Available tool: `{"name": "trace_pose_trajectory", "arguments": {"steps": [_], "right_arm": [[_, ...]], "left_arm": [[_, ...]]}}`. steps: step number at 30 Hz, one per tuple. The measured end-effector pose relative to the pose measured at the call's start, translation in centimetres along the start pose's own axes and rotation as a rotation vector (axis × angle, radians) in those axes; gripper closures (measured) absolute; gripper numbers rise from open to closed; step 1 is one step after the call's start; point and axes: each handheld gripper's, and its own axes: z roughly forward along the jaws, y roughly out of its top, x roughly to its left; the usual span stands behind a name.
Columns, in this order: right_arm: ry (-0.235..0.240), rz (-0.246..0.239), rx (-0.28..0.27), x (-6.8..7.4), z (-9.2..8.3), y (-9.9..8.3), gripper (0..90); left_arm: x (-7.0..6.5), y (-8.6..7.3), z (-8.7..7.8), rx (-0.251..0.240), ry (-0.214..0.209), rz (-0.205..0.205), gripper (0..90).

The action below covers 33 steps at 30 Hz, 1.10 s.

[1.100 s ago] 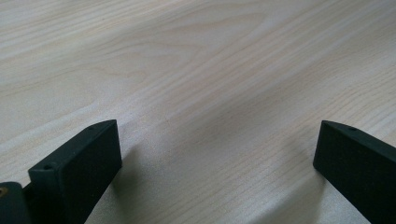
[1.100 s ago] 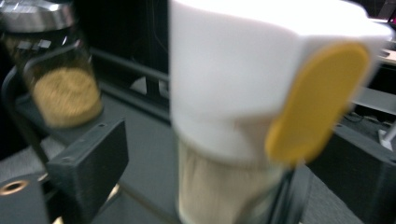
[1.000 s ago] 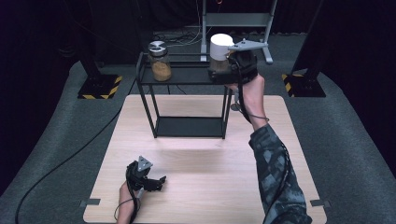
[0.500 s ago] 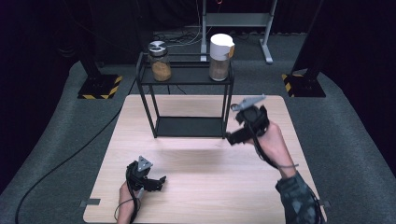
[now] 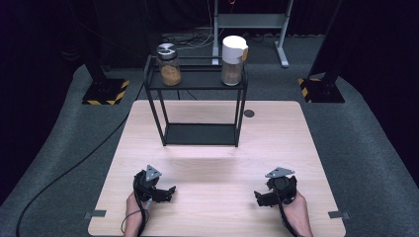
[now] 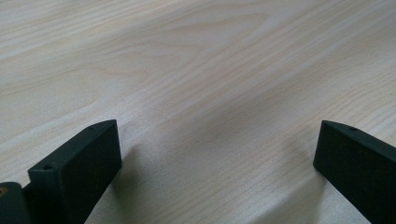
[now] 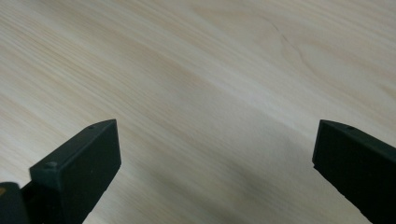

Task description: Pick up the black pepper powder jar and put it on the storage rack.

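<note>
Since half a second ago the right gripper (image 5: 263, 197) has dropped from beside the rack to the near edge of the pale wooden bench (image 5: 217, 163), jaws wide apart and empty. Opposite it, the left gripper (image 5: 165, 191) rests low, equally spread, holding nothing. At the far side stands a black wire rack (image 5: 197, 89); on its top shelf sit a white-lidded jar (image 5: 233, 60) and a shorter jar (image 5: 169, 65). Dark grey carpet and black stands surround the bench.
</note>
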Motion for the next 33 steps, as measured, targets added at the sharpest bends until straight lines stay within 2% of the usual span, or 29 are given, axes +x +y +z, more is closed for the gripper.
{"name": "trace_pose_trajectory", "arguments": {"steps": [2,5,9,13,23,33], "right_arm": [[-0.021,0.005,-0.021,0.2,0.0,-0.9,0.2],[-0.075,0.014,-0.042,0.8,0.4,-2.3,0.2],[-0.106,0.029,-0.048,1.2,0.9,-3.0,0.2],[-0.099,0.065,-0.068,0.9,1.1,-4.1,0.2],[-0.117,0.086,-0.107,1.2,0.9,-5.5,0.0],[-0.091,0.117,-0.130,0.5,1.3,-6.0,0.0]], "left_arm": [[0.0,0.0,0.0,0.000,0.001,0.000,0.3],[-0.1,0.0,0.0,-0.002,0.003,0.000,0.3],[0.0,0.0,0.0,-0.002,0.002,0.000,0.3],[0.0,0.0,0.0,-0.001,0.001,0.000,0.3],[-0.1,0.0,0.1,-0.002,0.005,-0.001,0.3],[-0.1,0.0,0.1,-0.001,0.007,-0.002,0.3]]}}
